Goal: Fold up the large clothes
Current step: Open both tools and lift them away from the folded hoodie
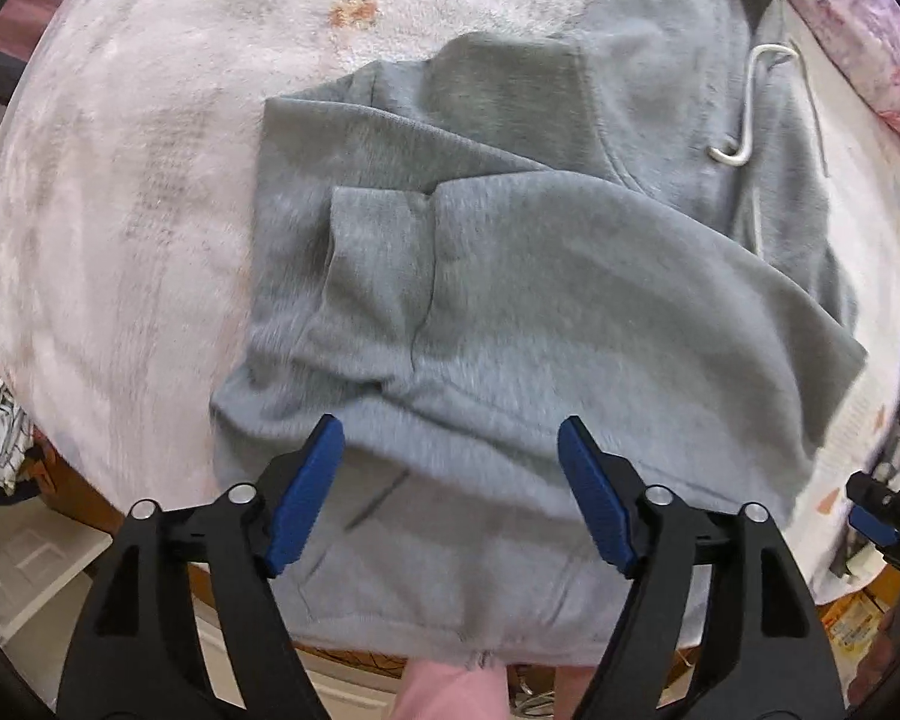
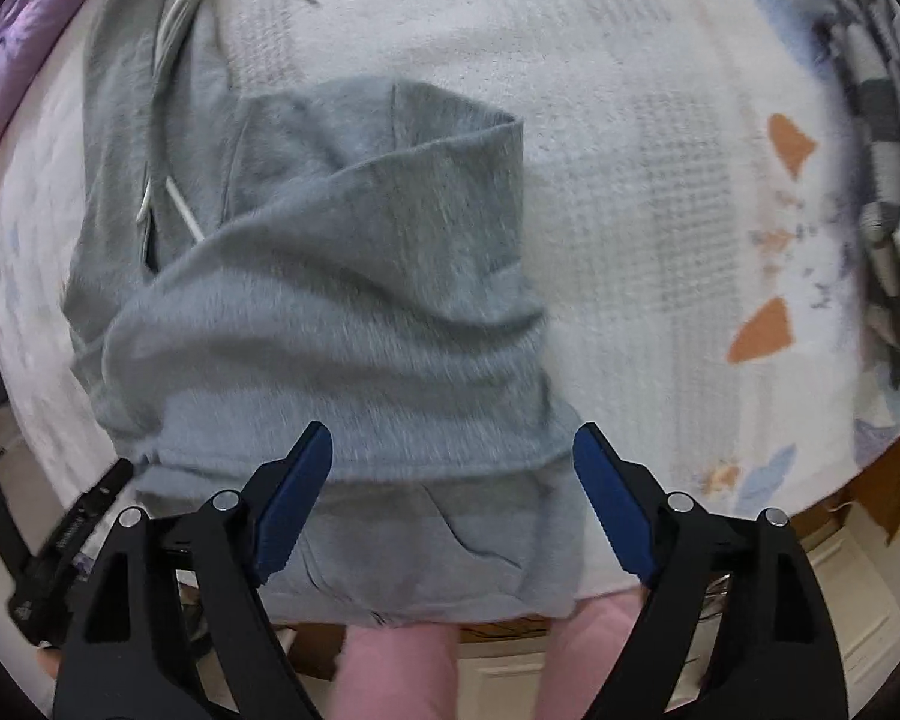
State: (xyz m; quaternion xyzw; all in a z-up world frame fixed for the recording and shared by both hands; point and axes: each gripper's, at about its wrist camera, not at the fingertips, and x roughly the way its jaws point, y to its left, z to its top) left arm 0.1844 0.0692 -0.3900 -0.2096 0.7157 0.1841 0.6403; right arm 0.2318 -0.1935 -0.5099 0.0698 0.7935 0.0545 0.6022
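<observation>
A grey hoodie (image 1: 510,300) lies on a pale patterned blanket (image 1: 120,210), its sleeves folded across the body and its hem hanging over the near edge. White drawstrings (image 1: 744,114) lie near the hood at the far right. My left gripper (image 1: 450,468) is open and empty just above the hem part. In the right wrist view the hoodie (image 2: 342,312) lies left of centre, and my right gripper (image 2: 453,474) is open and empty above its lower edge. The right gripper also shows at the right edge of the left wrist view (image 1: 882,516).
A purple floral quilt (image 1: 858,30) lies at the far right of the bed. A grey striped cloth (image 2: 882,150) lies bunched at the right of the right wrist view. The bed's wooden edge (image 2: 888,480) and pale floor (image 1: 30,564) show below. Pink-clad legs (image 2: 402,672) are close in front.
</observation>
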